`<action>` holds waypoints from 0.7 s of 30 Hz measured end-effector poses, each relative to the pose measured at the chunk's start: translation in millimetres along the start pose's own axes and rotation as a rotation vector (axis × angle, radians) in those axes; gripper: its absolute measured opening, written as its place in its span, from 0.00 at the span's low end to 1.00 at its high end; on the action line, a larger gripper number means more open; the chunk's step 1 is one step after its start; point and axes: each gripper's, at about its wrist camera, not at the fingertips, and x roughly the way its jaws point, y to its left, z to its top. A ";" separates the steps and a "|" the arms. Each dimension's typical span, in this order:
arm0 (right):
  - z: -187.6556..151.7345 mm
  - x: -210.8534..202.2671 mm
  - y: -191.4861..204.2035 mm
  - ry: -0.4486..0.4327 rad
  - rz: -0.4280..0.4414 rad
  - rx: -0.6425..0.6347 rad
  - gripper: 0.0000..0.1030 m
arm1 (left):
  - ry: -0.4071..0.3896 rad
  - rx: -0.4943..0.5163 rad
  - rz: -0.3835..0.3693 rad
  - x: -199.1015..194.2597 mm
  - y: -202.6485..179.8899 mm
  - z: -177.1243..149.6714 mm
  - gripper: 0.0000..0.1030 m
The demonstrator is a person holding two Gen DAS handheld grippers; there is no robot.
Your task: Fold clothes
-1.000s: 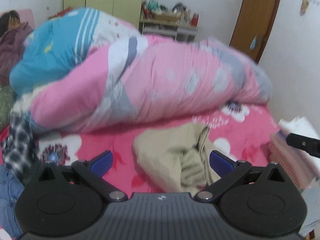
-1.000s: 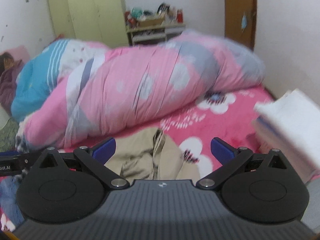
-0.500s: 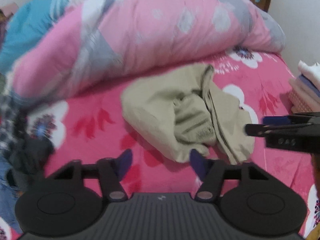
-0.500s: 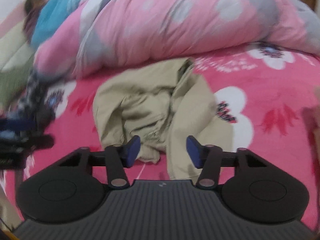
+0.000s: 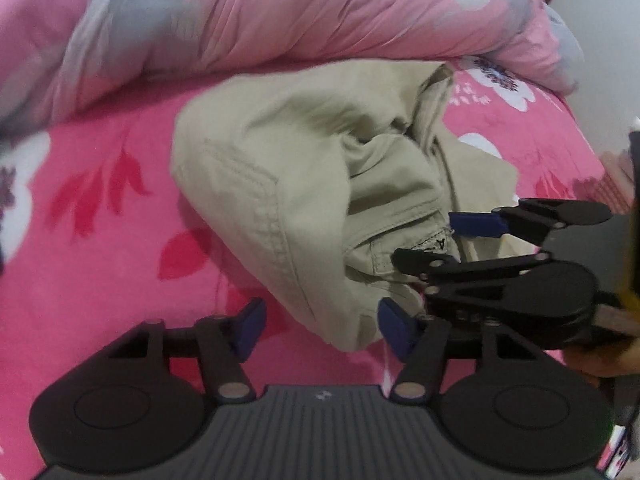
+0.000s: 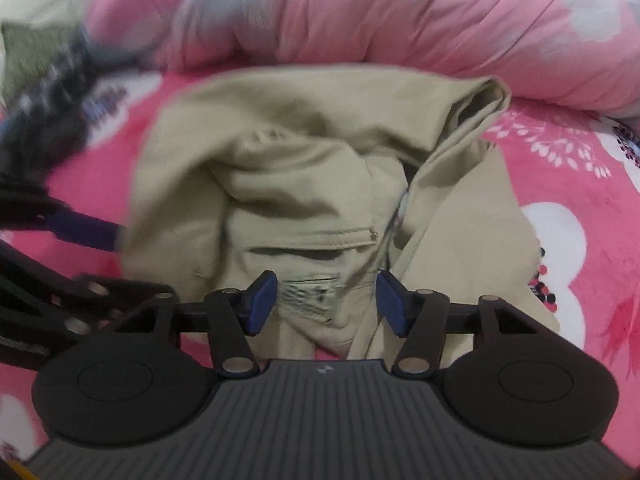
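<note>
A crumpled khaki garment [image 5: 288, 168] lies in a heap on the bed sheet [image 5: 100, 216], which is bright pink with white flowers and red leaves. Just behind it a rolled pink and grey duvet [image 5: 256, 16] runs across the bed, touching the garment's far edge.

In the left wrist view the left tool [image 5: 320, 322] hangs low over the near corner of the garment. Its blue pads stand about half apart, and the hem of the cloth lies between them without either pad pressing on it.

The right tool [image 6: 326, 300] comes in from the right side of that view, turned on its side, with its tips over the waistband area of the garment. In its own view its jaws are opening, and a white label [image 6: 310, 294] sewn inside the garment sits between the blue pads; the pads do not visibly pinch the fabric. Part of a hand [image 5: 600, 360] shows behind that tool.
</note>
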 end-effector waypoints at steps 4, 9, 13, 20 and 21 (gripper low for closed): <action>1.0 17.2 -8.0 0.042 0.027 0.040 0.60 | 0.012 -0.020 0.002 12.1 6.5 2.0 0.33; 0.1 -1.6 -19.6 0.041 0.109 0.145 0.18 | -0.017 -0.047 -0.006 -0.2 12.8 0.3 0.11; 1.4 -37.5 -30.4 -0.017 0.183 0.244 0.09 | -0.069 -0.084 -0.007 -27.9 25.7 -1.1 0.08; 11.0 -91.4 -28.8 -0.076 0.327 0.375 0.07 | -0.117 -0.143 -0.041 -89.2 48.2 -2.2 0.04; 10.9 -98.4 -26.7 -0.071 0.343 0.378 0.06 | -0.119 -0.147 -0.044 -97.6 51.5 -2.8 0.04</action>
